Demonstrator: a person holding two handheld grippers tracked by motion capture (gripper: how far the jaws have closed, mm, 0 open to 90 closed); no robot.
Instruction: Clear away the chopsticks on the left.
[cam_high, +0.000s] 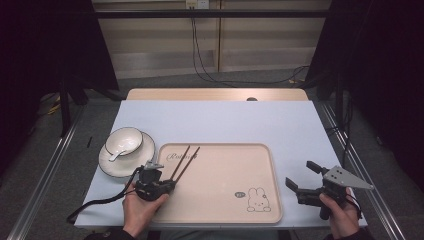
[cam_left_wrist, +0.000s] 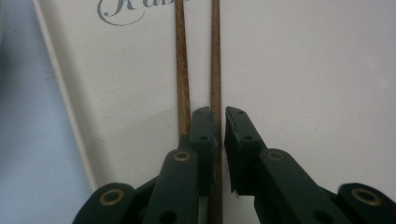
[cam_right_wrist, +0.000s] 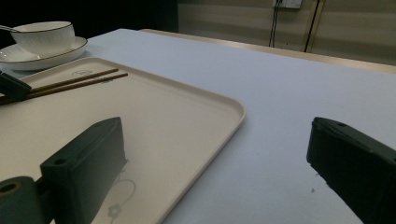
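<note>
Two brown chopsticks (cam_high: 185, 161) lie side by side on the left part of a beige tray (cam_high: 225, 172) with a rabbit drawing. My left gripper (cam_high: 171, 184), held in a hand, sits at their near ends. In the left gripper view its jaws (cam_left_wrist: 219, 115) are closed to a narrow slit, with the right chopstick (cam_left_wrist: 215, 60) running between them. The left chopstick (cam_left_wrist: 182, 65) passes beside and under the left jaw. My right gripper (cam_high: 300, 173) hovers open off the tray's right edge, nothing between its jaws (cam_right_wrist: 217, 140).
A white bowl (cam_high: 125, 139) with a spoon (cam_high: 114, 155) stands on a white plate (cam_high: 114, 169) left of the tray. The light blue table (cam_high: 225, 122) stretches behind the tray. Its front edge is close to both hands.
</note>
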